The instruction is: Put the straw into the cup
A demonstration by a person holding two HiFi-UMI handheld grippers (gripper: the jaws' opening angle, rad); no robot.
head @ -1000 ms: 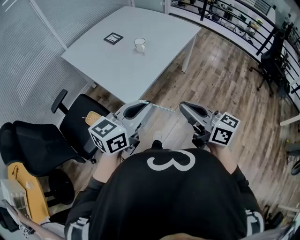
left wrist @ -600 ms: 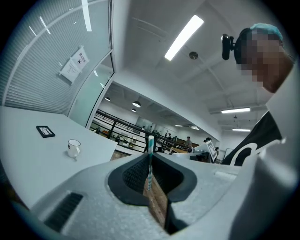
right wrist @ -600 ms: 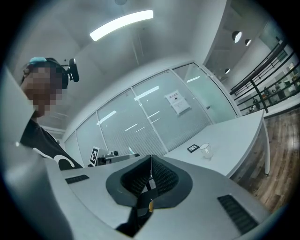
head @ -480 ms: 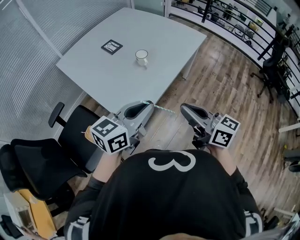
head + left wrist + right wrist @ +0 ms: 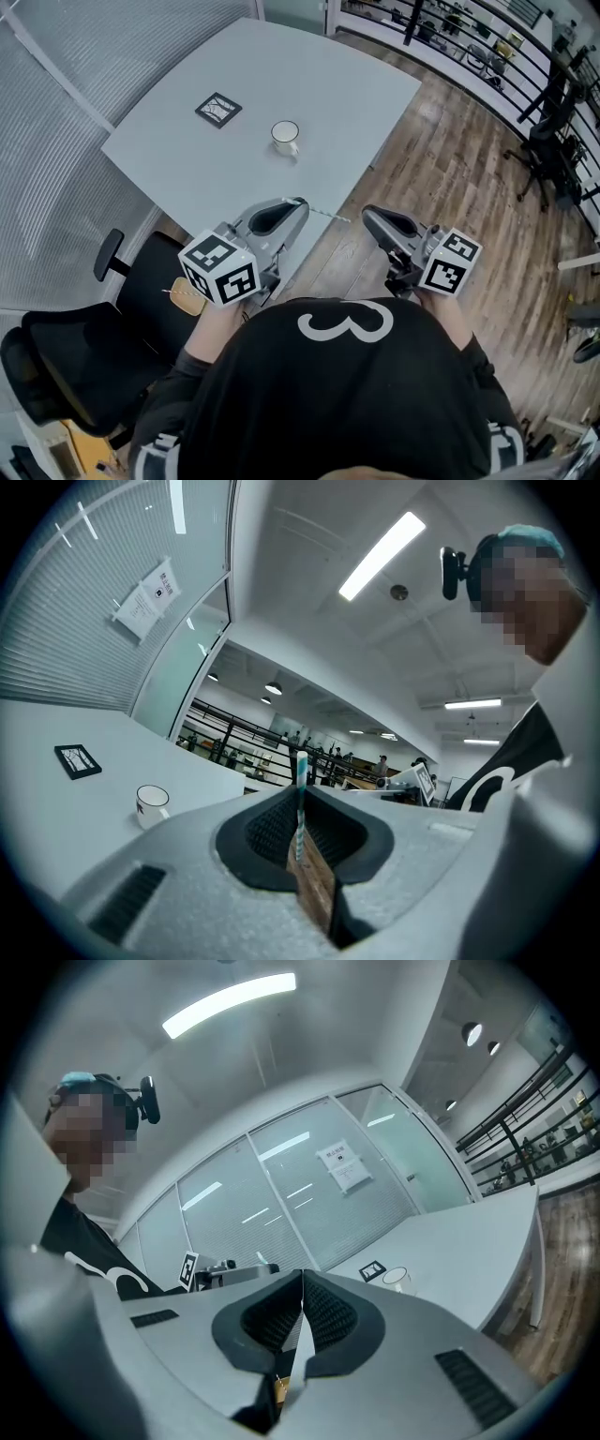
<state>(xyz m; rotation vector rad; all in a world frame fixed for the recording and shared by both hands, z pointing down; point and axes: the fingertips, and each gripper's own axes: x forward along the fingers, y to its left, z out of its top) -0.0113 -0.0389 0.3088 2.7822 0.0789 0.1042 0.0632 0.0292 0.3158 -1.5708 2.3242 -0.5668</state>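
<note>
Between left gripper [image 5: 298,204] jaws — thin white straw [image 5: 300,789], teal-striped, pinched; right gripper [image 5: 302,1288] jaws together, empty.

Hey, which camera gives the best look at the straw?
The left gripper view: the striped straw is clamped between the left gripper's jaws, close to the lens. The head view shows only its tip poking out past that gripper. In the right gripper view it's too small to tell.

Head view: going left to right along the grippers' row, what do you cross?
Black office chair → left gripper, shut on the straw → the straw's free end → right gripper, shut, empty. Cup and marker tile left out: farther up, over the left gripper's span.
</note>
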